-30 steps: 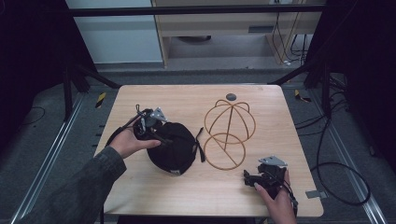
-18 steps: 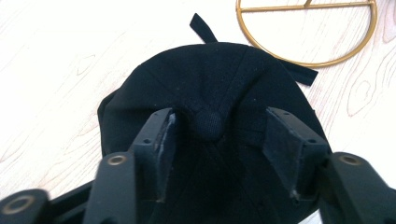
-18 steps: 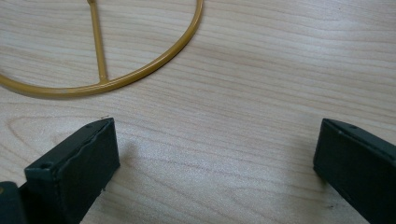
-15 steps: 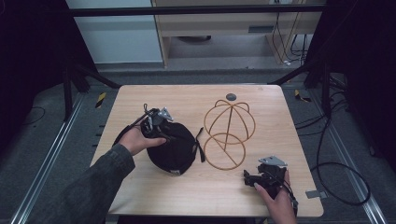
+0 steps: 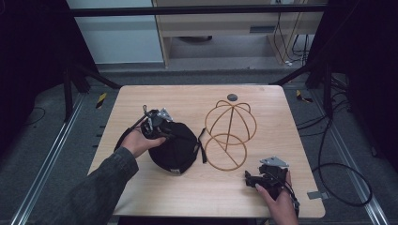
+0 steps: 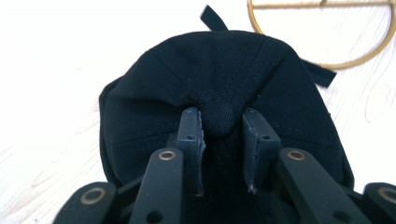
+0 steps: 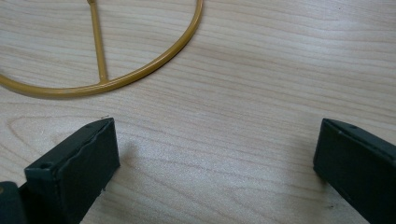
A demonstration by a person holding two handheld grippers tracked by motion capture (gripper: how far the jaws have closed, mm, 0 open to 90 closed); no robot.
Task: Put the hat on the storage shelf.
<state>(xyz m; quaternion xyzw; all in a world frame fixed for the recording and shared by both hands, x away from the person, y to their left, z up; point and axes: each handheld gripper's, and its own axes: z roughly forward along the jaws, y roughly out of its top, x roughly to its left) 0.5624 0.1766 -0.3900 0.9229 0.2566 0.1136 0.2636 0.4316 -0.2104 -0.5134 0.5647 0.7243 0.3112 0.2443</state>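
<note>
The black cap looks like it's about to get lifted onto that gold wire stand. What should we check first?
1. Left hand-held gripper pinching the black cap at its top button: ok; its jaws have just closed there.
2. Gold wire stand upright beside the cap: ok.
3. Stand's dome bare: ok.
4. Right hand-held gripper open, off the stand: ok.
5. Cap's strap clear of the stand's base ring: cannot tell.
6. Grip firm enough for lifting: cannot tell.

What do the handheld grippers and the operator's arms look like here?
Both grippers, left gripper and right gripper, are black, each with a grey three-cornered plate on top and flat black jaws on riveted links. A dark grey sleeve covers the left forearm.
</note>
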